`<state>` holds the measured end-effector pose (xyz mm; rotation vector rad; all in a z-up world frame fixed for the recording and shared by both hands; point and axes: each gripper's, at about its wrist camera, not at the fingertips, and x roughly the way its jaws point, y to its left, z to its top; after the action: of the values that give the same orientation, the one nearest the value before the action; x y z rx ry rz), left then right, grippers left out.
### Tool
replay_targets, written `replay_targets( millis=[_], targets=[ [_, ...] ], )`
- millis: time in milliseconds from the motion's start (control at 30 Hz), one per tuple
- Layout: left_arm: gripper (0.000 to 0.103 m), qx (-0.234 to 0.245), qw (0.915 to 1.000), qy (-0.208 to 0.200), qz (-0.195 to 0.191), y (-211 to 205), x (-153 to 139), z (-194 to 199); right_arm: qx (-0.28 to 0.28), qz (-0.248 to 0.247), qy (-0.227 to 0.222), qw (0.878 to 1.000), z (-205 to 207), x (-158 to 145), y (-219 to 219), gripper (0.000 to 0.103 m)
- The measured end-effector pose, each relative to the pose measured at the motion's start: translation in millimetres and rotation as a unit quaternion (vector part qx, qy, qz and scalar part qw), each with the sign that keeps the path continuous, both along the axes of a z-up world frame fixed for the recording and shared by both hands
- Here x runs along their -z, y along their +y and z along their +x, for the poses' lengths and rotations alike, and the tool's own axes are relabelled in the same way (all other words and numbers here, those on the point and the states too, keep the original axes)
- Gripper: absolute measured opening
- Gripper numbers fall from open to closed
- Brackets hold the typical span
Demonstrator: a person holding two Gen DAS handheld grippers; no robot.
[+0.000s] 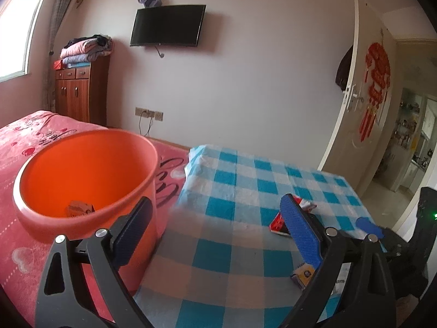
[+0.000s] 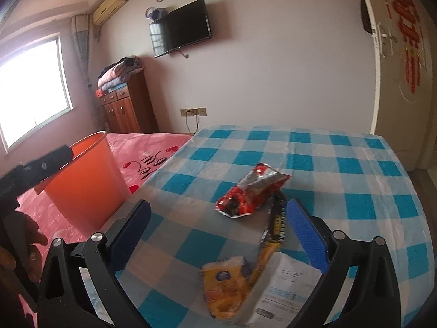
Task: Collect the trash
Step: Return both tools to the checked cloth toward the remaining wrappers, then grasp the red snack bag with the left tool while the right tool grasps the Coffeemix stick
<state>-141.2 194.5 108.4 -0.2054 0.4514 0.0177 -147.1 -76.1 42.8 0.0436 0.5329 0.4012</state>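
Both tools gape wide and empty, the left tool (image 1: 215,218) beside the orange bin (image 1: 82,175) on the bed (image 1: 21,142), the right tool (image 2: 218,220) over wrappers — red (image 2: 251,191), yellow (image 2: 226,284) — on the checked bench (image 2: 341,164).

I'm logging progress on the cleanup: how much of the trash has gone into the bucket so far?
One crumpled piece already lies in the orange bucket. Nothing is in hand: the left gripper and right gripper are both open and empty. Left on the checked tablecloth: the red wrapper, a long yellow wrapper, a yellow packet and a white paper.
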Motion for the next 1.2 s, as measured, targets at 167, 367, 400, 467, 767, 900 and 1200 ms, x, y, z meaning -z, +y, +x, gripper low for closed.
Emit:
replay_targets(
  millis=[167,367,400,467,767,900,1200],
  targets=[
    [0.095,0.003,0.9997,0.023,0.002,-13,10,5,0.012,0.009,-0.001,1.0,-1,1,-19,0.099],
    [0.095,0.018,0.9989,0.042,0.011,-35,17,11,0.033,0.02,-0.001,0.999,2,1,-42,0.099],
    [0.095,0.02,0.9987,0.046,0.011,-38,18,12,0.038,0.02,-0.002,0.999,2,1,-46,0.099],
    [0.095,0.026,0.998,0.056,0.012,-45,21,15,0.046,0.02,-0.003,0.999,3,2,-53,0.099],
    [0.095,0.045,0.9934,0.102,0.024,-74,33,30,0.087,0.048,0.013,0.995,12,5,-102,0.099],
    [0.095,0.067,0.9911,0.106,0.046,-93,33,39,0.11,0.059,0.033,0.992,22,10,-129,0.099],
    [0.095,0.152,0.9746,0.134,0.095,-143,45,90,0.136,0.08,0.076,0.984,37,26,-174,0.099]
  ],
)
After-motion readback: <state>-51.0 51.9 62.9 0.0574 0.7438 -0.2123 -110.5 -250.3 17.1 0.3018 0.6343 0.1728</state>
